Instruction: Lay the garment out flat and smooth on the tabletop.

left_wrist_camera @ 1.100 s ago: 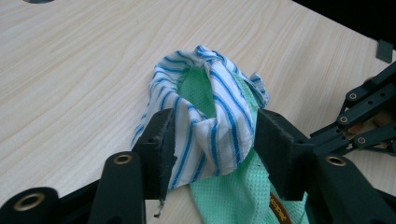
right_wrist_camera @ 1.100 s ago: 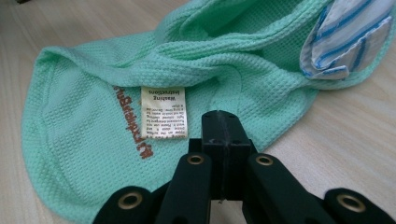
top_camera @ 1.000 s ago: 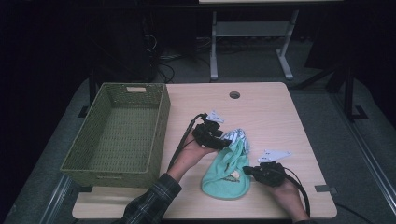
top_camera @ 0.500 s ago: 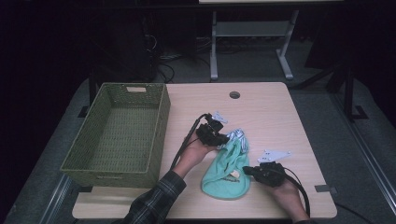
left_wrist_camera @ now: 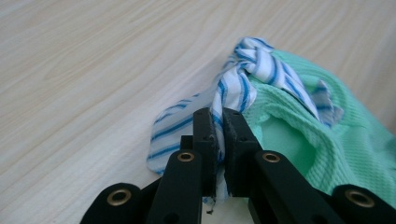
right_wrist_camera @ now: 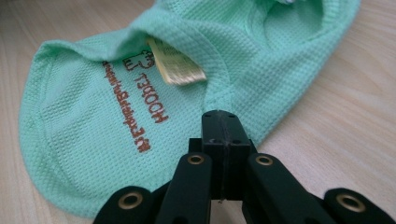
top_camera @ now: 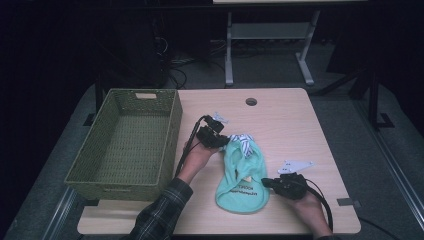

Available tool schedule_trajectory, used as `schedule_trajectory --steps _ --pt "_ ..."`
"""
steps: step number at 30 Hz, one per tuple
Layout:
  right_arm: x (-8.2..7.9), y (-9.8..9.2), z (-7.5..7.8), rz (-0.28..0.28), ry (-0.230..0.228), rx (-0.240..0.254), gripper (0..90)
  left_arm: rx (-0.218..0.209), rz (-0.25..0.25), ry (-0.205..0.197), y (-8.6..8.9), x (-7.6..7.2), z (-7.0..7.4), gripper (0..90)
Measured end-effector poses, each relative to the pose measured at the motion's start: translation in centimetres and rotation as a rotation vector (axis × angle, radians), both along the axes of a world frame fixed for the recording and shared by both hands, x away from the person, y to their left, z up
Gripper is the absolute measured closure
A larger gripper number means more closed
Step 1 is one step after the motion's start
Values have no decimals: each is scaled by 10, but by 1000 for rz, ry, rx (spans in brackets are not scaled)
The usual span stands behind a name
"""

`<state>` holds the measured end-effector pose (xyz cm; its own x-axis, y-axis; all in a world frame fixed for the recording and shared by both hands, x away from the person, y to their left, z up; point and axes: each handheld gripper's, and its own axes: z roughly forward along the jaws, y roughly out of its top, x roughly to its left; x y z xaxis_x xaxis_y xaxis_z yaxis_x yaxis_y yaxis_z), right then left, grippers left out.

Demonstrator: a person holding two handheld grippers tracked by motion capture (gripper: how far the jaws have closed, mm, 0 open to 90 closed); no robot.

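Observation:
A small mint-green garment (top_camera: 243,177) with brown lettering lies flat on the table's near middle. Its blue-and-white striped end (top_camera: 242,141) points away from me. My left gripper (top_camera: 225,143) sits at that far end. Its jaws have just been closing, and in the left gripper view the left gripper (left_wrist_camera: 220,116) is shut on a fold of the striped cloth (left_wrist_camera: 243,60) beside the green knit (left_wrist_camera: 327,135). My right gripper (top_camera: 266,182) rests low on the garment's near right edge. In the right gripper view the right gripper (right_wrist_camera: 220,119) is shut on the green hem (right_wrist_camera: 219,95), below a gold label (right_wrist_camera: 175,63).
A green woven basket (top_camera: 170,130) with nothing in it stands at the table's left, close to my left forearm. The wooden table (top_camera: 290,125) has a round cable hole (top_camera: 251,101) near its far edge. A desk frame and cables stand on the dark floor behind.
My left gripper has shifted a little to the left and lower at the garment's striped end. The right gripper and the garment's near end have stayed put.

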<state>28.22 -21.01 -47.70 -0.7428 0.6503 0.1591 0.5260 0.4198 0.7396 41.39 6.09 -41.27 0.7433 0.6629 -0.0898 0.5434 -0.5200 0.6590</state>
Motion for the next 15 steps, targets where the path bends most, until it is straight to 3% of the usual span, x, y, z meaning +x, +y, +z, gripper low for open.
schedule_trajectory --steps 1,7,9,15 --pt "0 -1 0 -2 0 -1 900 22 5 0 1 6 -2 843" --pt "0 -3 1 0 1 -8 900 35 31 -2 -1 18 -3 846" --pt "0 -3 0 -1 0 -7 900 63 32 -3 -4 26 -6 847" --pt "0 -4 0 1 -2 -6 900 78 33 9 -11 29 -18 804"
